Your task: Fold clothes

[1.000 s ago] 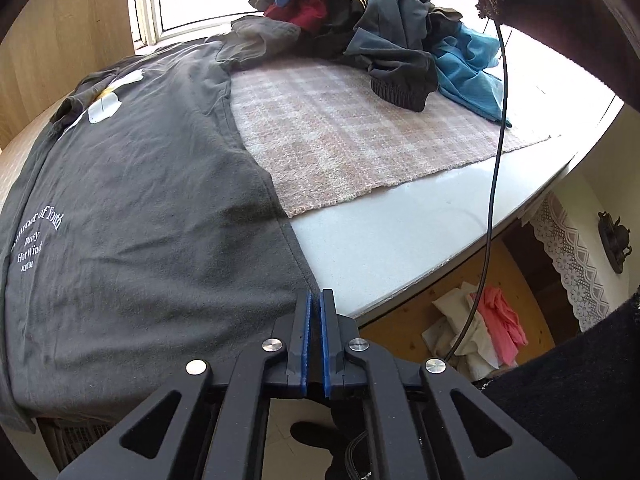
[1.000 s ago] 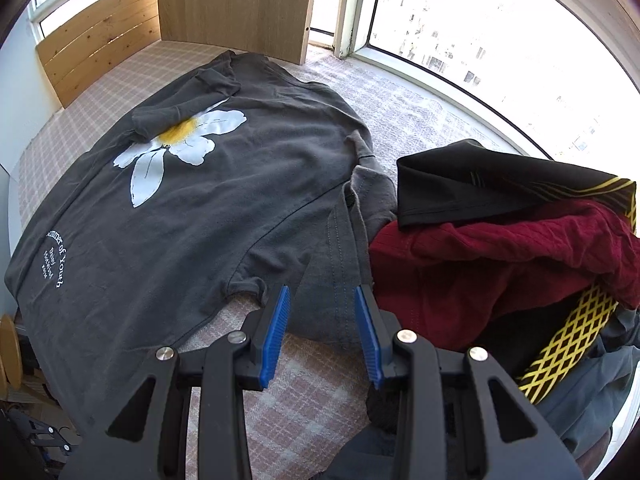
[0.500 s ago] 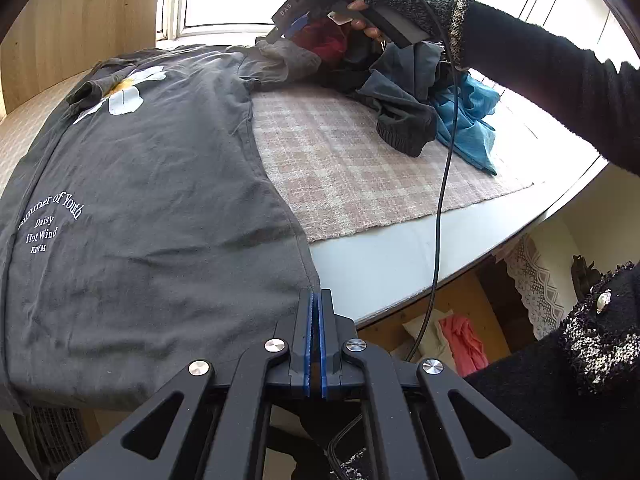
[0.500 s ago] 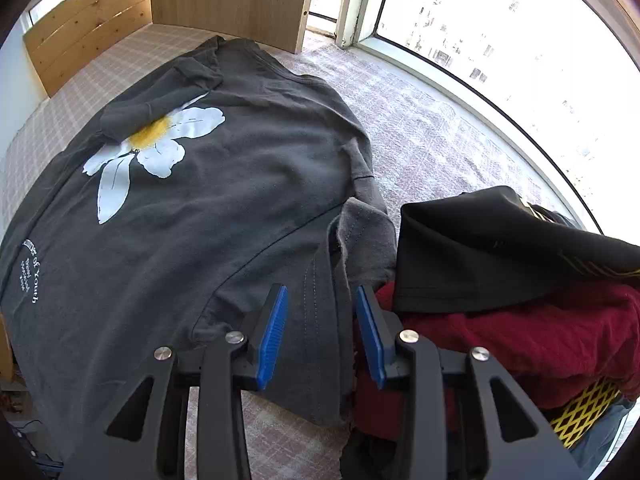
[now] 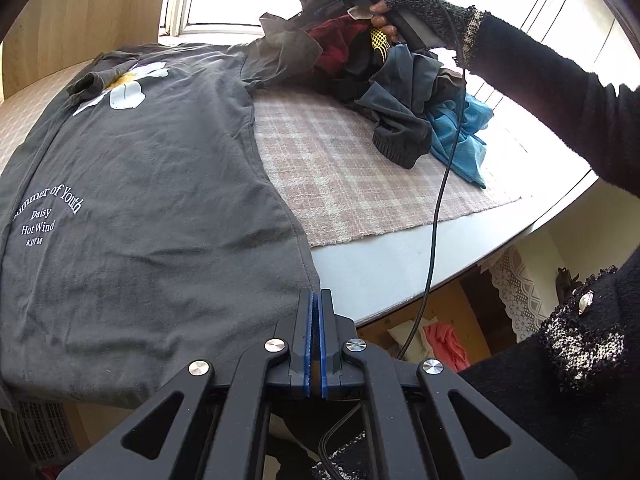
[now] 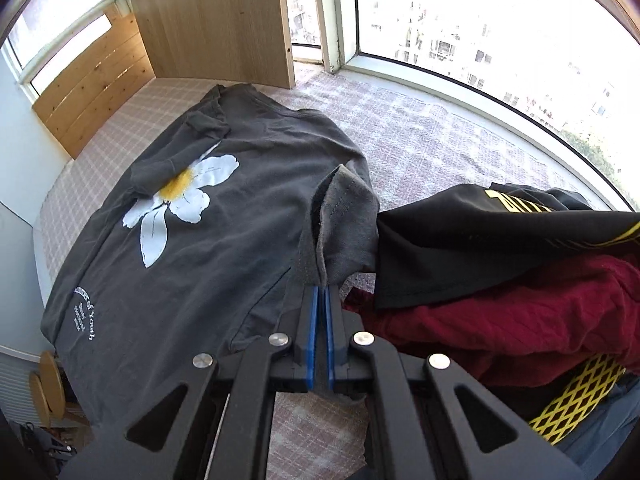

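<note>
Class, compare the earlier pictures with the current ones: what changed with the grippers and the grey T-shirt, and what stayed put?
The right gripper, open a second ago, closed on the T-shirt sleeve and lifted it. The left gripper stayed shut at the hem corner; the shirt body and the clothes pile stayed put.

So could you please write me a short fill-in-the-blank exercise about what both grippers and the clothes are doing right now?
1. The right gripper is shut on the dark grey T-shirt's ____.
2. The flower printed on the T-shirt has white petals and a ____ centre.
3. The left gripper is closed at the T-shirt's ____ corner, near the table edge.
4. In the unfolded pile, the black garment with yellow print lies on top of a dark ____ garment.

Missing words: sleeve; yellow; bottom; red
</note>
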Action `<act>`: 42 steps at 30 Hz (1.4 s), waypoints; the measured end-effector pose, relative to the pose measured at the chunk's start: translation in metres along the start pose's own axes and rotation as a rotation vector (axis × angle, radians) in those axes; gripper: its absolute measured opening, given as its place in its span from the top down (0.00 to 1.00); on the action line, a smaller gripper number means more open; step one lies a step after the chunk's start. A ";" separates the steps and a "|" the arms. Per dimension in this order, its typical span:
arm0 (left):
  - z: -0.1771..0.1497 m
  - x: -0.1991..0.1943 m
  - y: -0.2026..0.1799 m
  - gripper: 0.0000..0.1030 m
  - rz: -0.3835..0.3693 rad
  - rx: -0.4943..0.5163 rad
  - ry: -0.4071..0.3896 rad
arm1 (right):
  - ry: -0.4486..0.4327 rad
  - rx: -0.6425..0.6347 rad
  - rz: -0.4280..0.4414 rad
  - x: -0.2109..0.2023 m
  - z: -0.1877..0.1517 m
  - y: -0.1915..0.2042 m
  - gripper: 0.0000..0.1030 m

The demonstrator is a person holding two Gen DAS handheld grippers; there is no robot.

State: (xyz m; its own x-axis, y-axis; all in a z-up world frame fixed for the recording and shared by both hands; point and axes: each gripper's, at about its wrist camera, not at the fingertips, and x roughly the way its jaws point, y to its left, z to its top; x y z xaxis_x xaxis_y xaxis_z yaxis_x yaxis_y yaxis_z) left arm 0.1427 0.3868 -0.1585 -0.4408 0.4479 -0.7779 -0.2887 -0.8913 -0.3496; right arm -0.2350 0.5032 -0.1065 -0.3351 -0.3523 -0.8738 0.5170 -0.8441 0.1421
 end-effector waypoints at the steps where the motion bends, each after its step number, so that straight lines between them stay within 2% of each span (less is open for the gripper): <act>1: 0.000 -0.004 0.005 0.98 -0.018 -0.022 -0.010 | -0.040 0.050 0.021 -0.008 0.003 -0.005 0.96; 2: -0.001 -0.007 0.010 0.98 -0.040 -0.048 -0.017 | -0.058 0.087 0.026 -0.010 0.006 -0.009 0.96; 5: -0.004 -0.014 0.027 0.98 -0.059 -0.106 -0.034 | -0.003 0.120 -0.017 0.005 0.013 -0.010 0.96; 9: -0.011 -0.024 0.047 0.98 -0.045 -0.160 -0.056 | -0.060 0.159 0.034 0.005 0.031 0.005 0.96; 19: -0.030 -0.035 0.099 0.98 -0.026 -0.312 -0.084 | -0.127 -0.006 0.058 0.039 0.122 0.122 0.97; 27: -0.049 -0.035 0.143 1.00 0.040 -0.426 -0.053 | -0.017 -0.170 0.067 0.090 0.121 0.187 0.97; 30: -0.057 -0.043 0.140 1.00 -0.005 -0.441 -0.064 | 0.029 -0.233 0.070 0.109 0.119 0.211 0.91; 32: -0.059 -0.045 0.126 0.99 -0.014 -0.399 -0.056 | 0.085 -0.254 0.096 0.110 0.095 0.211 0.88; 35: -0.060 -0.039 0.103 0.86 -0.032 -0.333 -0.015 | 0.168 -0.244 0.165 0.096 0.027 0.201 0.88; 38: -0.061 -0.030 0.082 0.85 -0.077 -0.275 0.014 | 0.261 -0.218 0.258 0.075 -0.054 0.197 0.88; 42: -0.064 -0.029 0.068 0.85 -0.082 -0.221 0.040 | 0.310 -0.290 0.363 0.032 -0.169 0.222 0.88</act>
State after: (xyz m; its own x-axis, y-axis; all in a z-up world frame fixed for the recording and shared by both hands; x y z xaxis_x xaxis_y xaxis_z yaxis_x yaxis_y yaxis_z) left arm 0.1899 0.3087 -0.1936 -0.3881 0.5203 -0.7607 -0.1275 -0.8478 -0.5148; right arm 0.0020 0.3725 -0.1818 0.1291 -0.4276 -0.8947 0.7664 -0.5296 0.3636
